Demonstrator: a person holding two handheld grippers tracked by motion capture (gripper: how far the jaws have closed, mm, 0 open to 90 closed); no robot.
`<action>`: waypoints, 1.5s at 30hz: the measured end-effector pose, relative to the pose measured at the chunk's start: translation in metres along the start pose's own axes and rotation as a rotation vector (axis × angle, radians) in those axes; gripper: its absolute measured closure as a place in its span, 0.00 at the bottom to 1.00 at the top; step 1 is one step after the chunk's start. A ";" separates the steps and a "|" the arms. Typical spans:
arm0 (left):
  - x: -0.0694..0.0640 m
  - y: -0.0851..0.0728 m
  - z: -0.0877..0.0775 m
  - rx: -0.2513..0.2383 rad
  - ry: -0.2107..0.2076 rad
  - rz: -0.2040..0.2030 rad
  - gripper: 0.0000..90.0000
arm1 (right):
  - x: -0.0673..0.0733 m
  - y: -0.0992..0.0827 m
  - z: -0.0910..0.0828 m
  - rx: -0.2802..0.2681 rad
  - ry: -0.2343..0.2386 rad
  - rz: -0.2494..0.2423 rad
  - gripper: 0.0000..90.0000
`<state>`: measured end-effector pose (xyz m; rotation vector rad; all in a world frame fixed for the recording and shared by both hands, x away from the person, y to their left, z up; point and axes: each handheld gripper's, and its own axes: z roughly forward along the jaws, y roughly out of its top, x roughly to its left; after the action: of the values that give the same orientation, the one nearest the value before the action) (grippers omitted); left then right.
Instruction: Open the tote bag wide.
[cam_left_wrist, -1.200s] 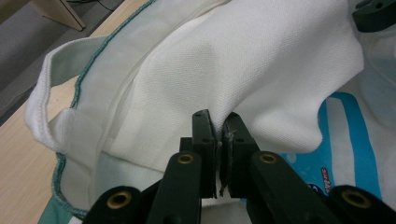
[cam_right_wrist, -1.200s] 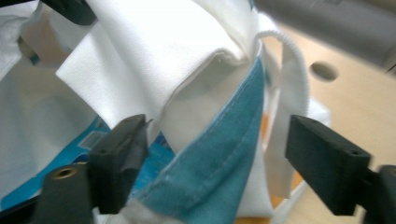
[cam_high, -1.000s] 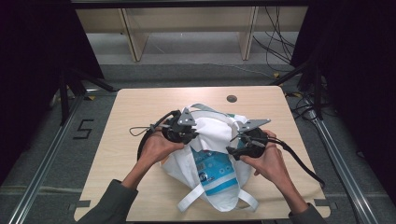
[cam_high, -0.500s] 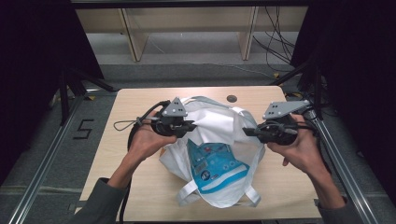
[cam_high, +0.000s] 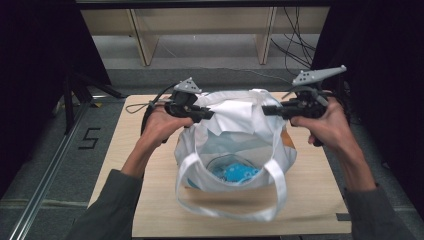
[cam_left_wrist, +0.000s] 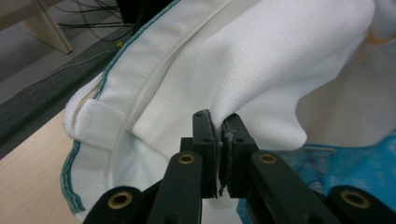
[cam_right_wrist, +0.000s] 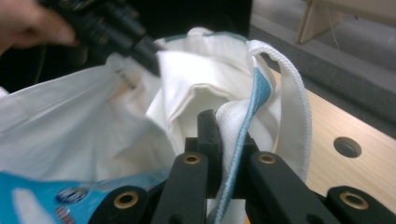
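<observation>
A white tote bag (cam_high: 235, 135) hangs open between my two grippers above the wooden table (cam_high: 320, 200). My left gripper (cam_high: 209, 115) is shut on the bag's left rim, and its jaws pinch a fold of white cloth (cam_left_wrist: 261, 84). On the bag's right rim my right gripper (cam_high: 266, 110) is shut too, its jaws clamped on the edge with the light blue trim (cam_right_wrist: 240, 135). A blue printed packet (cam_high: 234, 172) lies at the bottom of the bag and appears again as the packet (cam_left_wrist: 359, 163) past the left jaws. One white strap (cam_high: 240, 212) droops at the front.
A round hole (cam_right_wrist: 347, 147) is in the tabletop beyond the bag. Wooden shelf legs (cam_high: 142, 42) and cables stand on the floor behind the table. Dark curtains close both sides. A "5" mark (cam_high: 90, 137) is on the floor at left.
Both hands have risen and moved apart, pulling the bag's mouth wide and lifting it. The bag lay crumpled low on the table before; the blue packet now sits deep inside.
</observation>
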<state>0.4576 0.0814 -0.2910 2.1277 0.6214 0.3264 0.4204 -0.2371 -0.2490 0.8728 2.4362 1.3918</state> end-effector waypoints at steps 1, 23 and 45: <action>0.007 0.001 0.010 0.004 0.008 -0.016 0.95 | -0.009 0.001 0.005 0.004 -0.008 0.020 0.98; 0.060 -0.032 0.089 0.084 -0.001 -0.235 0.94 | -0.038 0.003 0.021 -0.014 -0.029 0.088 0.63; 0.063 -0.036 0.080 0.079 -0.008 -0.238 0.94 | 0.057 0.047 -0.020 -0.027 0.090 -0.225 0.45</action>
<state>0.5347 0.0794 -0.3668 2.1008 0.8860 0.1634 0.3838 -0.2003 -0.1923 0.5214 2.4826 1.4047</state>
